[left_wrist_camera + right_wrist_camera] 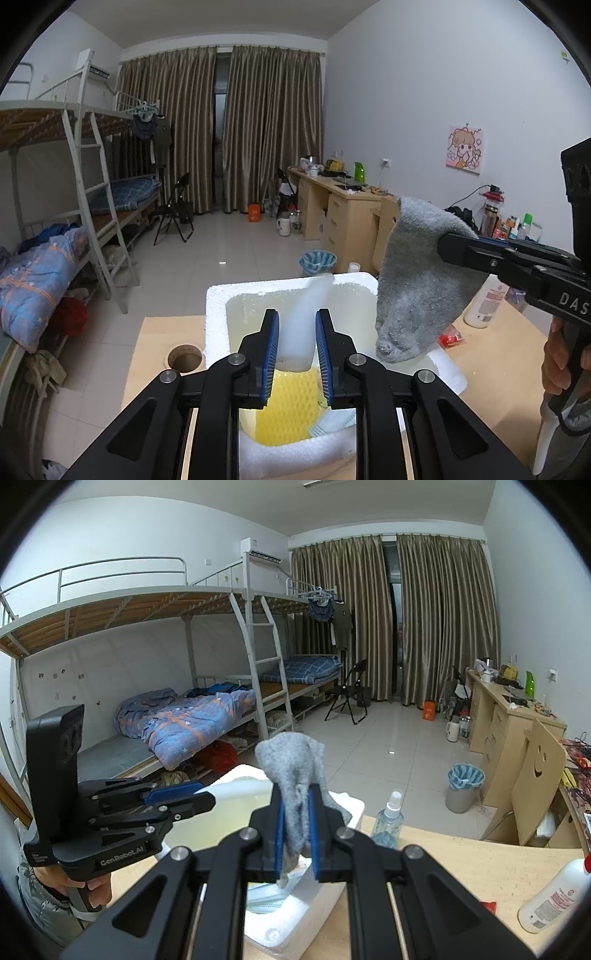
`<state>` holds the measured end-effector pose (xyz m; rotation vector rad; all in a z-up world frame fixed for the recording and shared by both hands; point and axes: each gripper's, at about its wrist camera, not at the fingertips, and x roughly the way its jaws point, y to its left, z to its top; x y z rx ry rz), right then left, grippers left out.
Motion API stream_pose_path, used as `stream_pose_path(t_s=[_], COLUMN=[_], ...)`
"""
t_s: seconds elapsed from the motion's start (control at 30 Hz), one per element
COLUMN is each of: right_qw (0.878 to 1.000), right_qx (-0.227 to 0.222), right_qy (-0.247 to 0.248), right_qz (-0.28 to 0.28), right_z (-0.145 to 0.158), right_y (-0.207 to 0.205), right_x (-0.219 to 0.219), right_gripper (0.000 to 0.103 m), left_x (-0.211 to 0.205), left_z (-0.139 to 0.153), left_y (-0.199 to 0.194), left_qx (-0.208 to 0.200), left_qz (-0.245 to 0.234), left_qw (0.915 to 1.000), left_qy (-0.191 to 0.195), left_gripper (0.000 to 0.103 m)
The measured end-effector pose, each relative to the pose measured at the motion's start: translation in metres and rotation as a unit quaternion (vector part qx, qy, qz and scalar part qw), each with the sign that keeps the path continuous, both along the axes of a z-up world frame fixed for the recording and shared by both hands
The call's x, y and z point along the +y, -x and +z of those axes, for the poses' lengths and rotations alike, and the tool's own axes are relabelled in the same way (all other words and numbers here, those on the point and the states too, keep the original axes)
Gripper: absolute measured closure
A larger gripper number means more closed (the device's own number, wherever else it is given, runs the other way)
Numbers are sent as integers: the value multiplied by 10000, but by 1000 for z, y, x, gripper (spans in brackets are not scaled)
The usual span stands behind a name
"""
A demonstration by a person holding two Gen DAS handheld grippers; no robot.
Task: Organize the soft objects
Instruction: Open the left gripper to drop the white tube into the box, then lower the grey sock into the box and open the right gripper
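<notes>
Right gripper (pixel 296 834) clamped tight on a grey sock (pixel 293 775). The sock's middle is pinched between the blue pads; one end bunches above the fingertips, the other hangs below. From the left wrist camera the same sock (pixel 413 280) dangles off the right gripper (pixel 448 245), hanging over the far right corner of the white foam box (pixel 221 314), apparently clear of its rim.

Left gripper (pixel 296 347) holds a pale, whitish soft strip (pixel 308 314) between its blue pads, jaws narrowed onto it. The strip stands up past the fingertips, over the inside of the box. What the material is cannot be made out; it is blurred.

Seen only from the left wrist camera: yellow foam netting (pixel 291 402) lying inside the box, near end, with a pale striped item just beside it; a roll of tape (pixel 185 357) on the wooden table (pixel 498 369) left of the box.

Seen only from the right wrist camera: a clear spray bottle (pixel 388 819) standing beyond the box; the left gripper (pixel 201 800) from its side, held in a person's hand (pixel 88 888).

A white lotion bottle (pixel 554 897) lies on the table, to the right.
</notes>
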<state>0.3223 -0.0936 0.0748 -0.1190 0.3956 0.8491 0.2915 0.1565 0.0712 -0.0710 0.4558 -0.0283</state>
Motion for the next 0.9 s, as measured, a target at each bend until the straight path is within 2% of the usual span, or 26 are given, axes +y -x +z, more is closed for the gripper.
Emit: stream_pose_path(t_s=[0.13,0.2,0.27,0.33,0.4,0.9], right_qw=[10000,10000,10000,10000,10000,10000], right_qx=[-17,-17,-17,-15,-24,-43], right_qy=[-14,-17,-3,-15,-7,-32], right_qz=[0,0,-1,1,-2,65], right_z=[6,7,7,6,7,7], right_y=[-2,-1,-1,-2,-2,-2], right_x=[1,0,0,0,0,5], right_gripper=[89,89,89,89,89,89], left_x=[3,3,5,7,8,10], left_z=[2,3,3,5,6,-4], left_y=[1,4,8,16,21,57], left_qx=[-66,-105,-201,-411,-470,-667], left_qz=[42,64,211,377,402,295], left_qw=[10000,9999,9996,9984,9980,9973], left_qy=[36,16,-49,-77,-105,61], left_gripper=[78,65,20,4,0,0])
